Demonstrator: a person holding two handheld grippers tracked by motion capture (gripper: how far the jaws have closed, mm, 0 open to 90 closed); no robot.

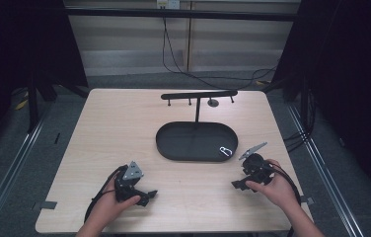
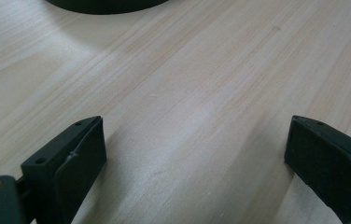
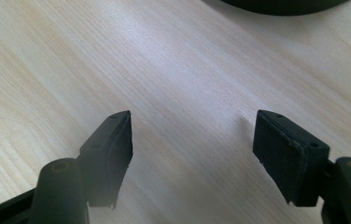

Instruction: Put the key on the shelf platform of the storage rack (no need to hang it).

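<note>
A black oval tray [image 1: 173, 143] sits mid-table, a T-shaped rack [image 1: 198, 95] rising from its far edge. A small silver clip [image 1: 225, 151] lies inside the tray at its near right end. The left gripper [image 2: 194, 149] rests on the table [image 1: 109, 123] near the tray's left front, jaws wide apart, holding nothing. The right gripper [image 3: 192, 140] sits just right of the tray's near end, close to the clip, jaws likewise spread and empty. No writing is legible anywhere.
</note>
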